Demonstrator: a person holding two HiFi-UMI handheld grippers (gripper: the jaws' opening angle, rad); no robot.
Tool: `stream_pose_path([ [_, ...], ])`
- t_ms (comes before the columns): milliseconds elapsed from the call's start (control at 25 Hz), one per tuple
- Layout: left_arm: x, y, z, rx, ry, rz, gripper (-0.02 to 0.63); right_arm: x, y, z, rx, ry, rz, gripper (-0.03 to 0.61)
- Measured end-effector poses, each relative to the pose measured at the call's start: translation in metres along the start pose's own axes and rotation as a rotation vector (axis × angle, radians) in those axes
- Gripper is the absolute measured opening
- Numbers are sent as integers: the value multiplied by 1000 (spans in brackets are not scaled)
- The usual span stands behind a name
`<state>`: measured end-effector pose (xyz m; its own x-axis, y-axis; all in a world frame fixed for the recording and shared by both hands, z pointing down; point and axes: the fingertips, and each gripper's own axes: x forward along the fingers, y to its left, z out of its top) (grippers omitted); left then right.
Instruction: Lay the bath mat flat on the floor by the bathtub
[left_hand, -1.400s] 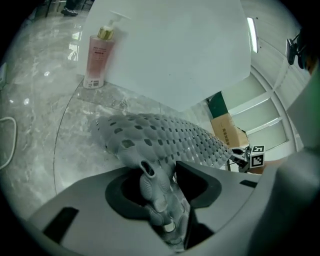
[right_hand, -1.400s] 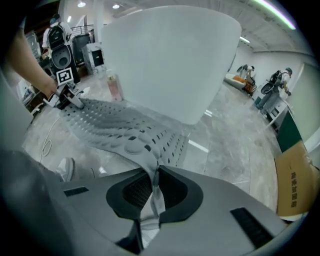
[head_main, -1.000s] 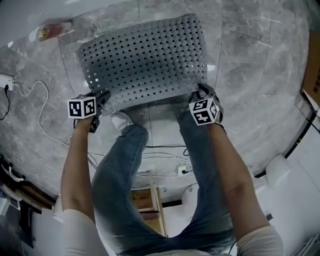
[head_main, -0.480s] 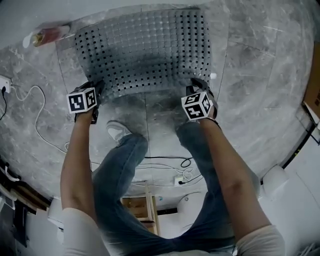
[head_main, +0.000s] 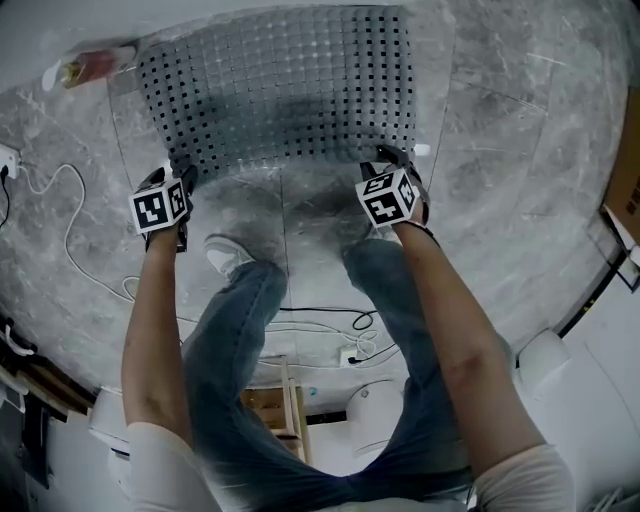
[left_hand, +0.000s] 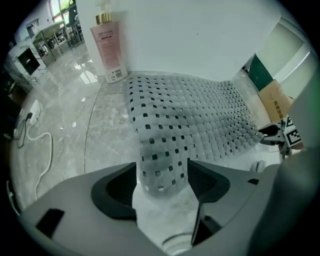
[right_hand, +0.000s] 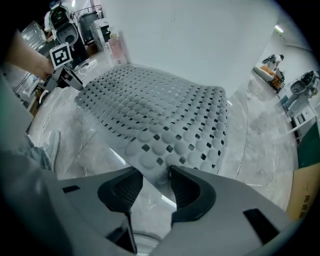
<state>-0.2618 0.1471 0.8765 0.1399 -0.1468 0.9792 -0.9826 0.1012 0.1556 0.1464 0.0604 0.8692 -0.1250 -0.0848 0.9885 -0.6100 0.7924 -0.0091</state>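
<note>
Jaws mid-opening, bath mat (head_main: 280, 95) between

The right gripper's (right_hand: 155, 173) jaws are being opened around the near corner of the grey perforated bath mat (right_hand: 160, 112), which is being touched by one pad only. The mat is being draped over the marble floor (right_hand: 260, 130) beside a white wall (right_hand: 200, 45). Its far corner is being met by the left gripper (right_hand: 67, 79).
</note>
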Motion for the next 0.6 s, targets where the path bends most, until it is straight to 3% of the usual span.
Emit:
stream_pose_path([
  [320, -42, -58, -22, -11, 8, -54, 325, -31, 0, -1, 36, -36, 88, 265],
  [600, -58, -142, -12, 38, 25, -111, 324, -41, -42, -49, 300, -16, 114, 291],
])
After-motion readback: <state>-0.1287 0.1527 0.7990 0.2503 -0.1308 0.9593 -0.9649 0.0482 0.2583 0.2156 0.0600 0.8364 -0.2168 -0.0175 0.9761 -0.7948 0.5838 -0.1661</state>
